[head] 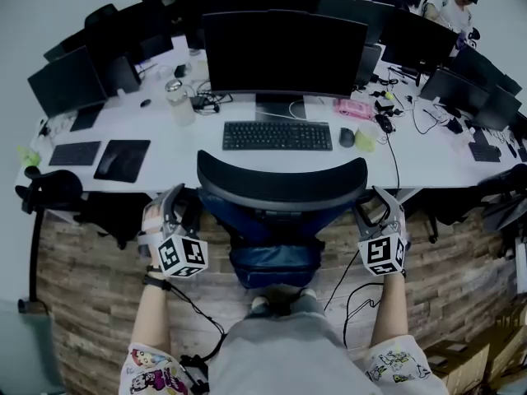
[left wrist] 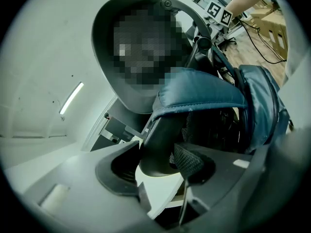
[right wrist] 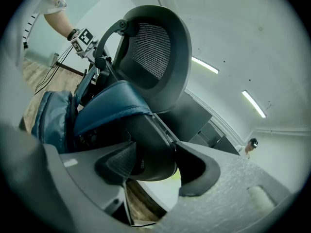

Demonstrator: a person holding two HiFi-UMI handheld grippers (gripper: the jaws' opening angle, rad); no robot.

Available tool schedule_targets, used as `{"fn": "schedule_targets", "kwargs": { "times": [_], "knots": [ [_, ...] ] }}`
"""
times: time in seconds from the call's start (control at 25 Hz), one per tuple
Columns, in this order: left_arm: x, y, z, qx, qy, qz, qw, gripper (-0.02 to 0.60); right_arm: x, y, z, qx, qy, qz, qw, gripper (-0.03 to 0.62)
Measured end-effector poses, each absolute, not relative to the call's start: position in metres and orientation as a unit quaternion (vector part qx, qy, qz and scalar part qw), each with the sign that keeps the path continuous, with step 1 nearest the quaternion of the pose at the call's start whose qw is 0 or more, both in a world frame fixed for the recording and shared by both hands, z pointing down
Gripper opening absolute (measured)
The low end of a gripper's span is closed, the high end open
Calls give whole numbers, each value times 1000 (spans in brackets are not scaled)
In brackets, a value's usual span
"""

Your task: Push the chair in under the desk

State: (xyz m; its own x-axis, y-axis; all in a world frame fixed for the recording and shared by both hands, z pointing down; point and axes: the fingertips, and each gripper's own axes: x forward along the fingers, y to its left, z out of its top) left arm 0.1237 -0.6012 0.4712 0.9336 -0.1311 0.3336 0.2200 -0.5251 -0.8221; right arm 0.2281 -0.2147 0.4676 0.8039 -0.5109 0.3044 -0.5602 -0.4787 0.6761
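A black mesh office chair (head: pixel 282 186) with a blue cloth (head: pixel 276 257) draped over its back stands just in front of the white desk (head: pixel 247 161). My left gripper (head: pixel 183 202) holds the back's left side rim and my right gripper (head: pixel 372 206) holds the right one. In the left gripper view the black rim (left wrist: pixel 160 147) sits between the pads of the left gripper (left wrist: pixel 158 166), with the blue cloth (left wrist: pixel 204 93) above it. In the right gripper view the right gripper (right wrist: pixel 155 166) is closed on the rim (right wrist: pixel 150 149) in the same way, below the mesh headrest (right wrist: pixel 153 52).
On the desk are a large monitor (head: pixel 284 56), a keyboard (head: pixel 277 135), a mouse (head: pixel 347 137) and a bottle (head: pixel 179 101). Other chairs (head: pixel 53 192) (head: pixel 504 194) flank this seat. Cables (head: pixel 354 295) trail over the wood floor. A person (head: pixel 449 6) sits far right.
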Motion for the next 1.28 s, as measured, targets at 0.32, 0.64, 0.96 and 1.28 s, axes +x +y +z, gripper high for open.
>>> {"fn": "schedule_targets", "kwargs": {
  "times": [0.32,0.64,0.96,1.28],
  "knots": [
    [138,-603,471,-856,-26,-174,487,222,237,-216,468,861,-305,38,406,245],
    [146,-595,471,-858,-28,-166,485,224,253,-209,468,860,-298,47,412,249],
    [149,-585,472,-861,-27,-158,483,224,269,-204,470,859,-292,49,419,250],
    [150,-586,471,-859,-27,-156,486,224,270,-203,469,859,-295,45,415,252]
  ]
}}
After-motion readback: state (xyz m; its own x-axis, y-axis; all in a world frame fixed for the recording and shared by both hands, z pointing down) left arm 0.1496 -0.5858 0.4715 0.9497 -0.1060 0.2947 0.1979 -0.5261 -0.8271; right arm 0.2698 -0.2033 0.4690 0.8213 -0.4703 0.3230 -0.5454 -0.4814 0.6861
